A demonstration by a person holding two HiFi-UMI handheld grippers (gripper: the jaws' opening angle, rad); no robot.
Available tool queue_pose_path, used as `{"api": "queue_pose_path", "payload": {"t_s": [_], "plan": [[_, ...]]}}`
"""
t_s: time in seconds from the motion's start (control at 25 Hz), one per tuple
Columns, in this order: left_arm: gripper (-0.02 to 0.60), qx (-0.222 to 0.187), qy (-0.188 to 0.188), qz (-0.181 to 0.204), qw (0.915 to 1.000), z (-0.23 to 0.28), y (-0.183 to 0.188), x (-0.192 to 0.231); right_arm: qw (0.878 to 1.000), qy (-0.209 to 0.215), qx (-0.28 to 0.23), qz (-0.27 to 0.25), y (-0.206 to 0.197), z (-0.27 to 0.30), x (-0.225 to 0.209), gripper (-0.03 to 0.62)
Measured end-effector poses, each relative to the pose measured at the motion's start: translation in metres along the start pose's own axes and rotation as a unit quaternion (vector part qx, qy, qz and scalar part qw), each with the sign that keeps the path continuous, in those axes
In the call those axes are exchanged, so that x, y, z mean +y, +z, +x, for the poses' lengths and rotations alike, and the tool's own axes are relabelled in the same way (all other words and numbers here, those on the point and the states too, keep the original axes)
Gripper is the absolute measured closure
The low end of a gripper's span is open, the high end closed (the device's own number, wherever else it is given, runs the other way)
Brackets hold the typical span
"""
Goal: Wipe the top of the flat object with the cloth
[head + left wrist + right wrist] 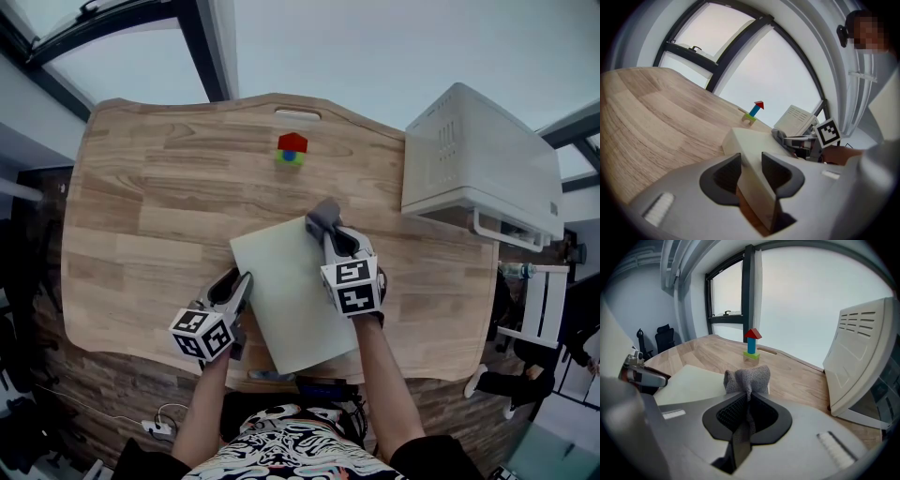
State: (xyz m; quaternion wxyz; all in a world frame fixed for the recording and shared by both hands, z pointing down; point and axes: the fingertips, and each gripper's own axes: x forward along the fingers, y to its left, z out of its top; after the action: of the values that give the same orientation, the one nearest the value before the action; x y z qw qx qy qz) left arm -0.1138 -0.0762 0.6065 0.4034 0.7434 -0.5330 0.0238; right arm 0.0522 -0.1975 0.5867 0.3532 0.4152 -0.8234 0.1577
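A flat pale board (291, 295) lies on the wooden table (150, 197), turned at an angle. My left gripper (241, 285) clamps the board's left edge; in the left gripper view the board (749, 139) runs between both pads (726, 171). My right gripper (331, 236) is shut on a bunched grey cloth (323, 217) at the board's far right corner. In the right gripper view the cloth (747, 377) sticks up out of the jaws, with the board (691, 380) to its left. The cloth (778, 136) also shows past the board in the left gripper view.
A small tower of red, blue and green blocks (292, 149) stands near the table's far edge. A white appliance (478, 159) occupies the far right corner. The table's front edge runs just below the board, close to the person's body.
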Motion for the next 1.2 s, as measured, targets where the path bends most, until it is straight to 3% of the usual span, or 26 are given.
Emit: {"api": "queue_pose_path", "payload": {"t_s": [1.2], "plan": [[0.417, -0.037, -0.027, -0.018, 0.9988, -0.001, 0.001, 0.001, 0.999, 0.012, 0.029, -0.021, -0.002, 0.011, 0.009, 0.574]]}}
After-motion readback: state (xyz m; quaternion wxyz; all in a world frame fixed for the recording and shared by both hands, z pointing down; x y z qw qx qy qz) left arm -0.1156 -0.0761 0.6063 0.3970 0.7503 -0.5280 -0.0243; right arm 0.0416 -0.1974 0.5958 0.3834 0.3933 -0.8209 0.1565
